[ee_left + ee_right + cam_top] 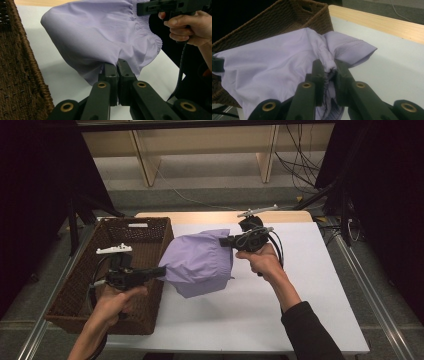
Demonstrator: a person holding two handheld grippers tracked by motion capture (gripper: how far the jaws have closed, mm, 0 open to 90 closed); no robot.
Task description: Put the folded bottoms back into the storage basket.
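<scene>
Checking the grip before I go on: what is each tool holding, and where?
Both hold the purple cloth: left tool pinches its lower edge, right tool a bunched edge at the opposite side.

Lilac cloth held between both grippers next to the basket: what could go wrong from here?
1. The left gripper pinches just a thin edge of the lilac cloth; that edge could slip out, leaving the cloth dangling from one side.
2. The cloth's lower fold hangs close to the table and the basket rim; it might drag or snag on the wicker.
3. The right gripper holds a bunched gather, which may crease.
</scene>
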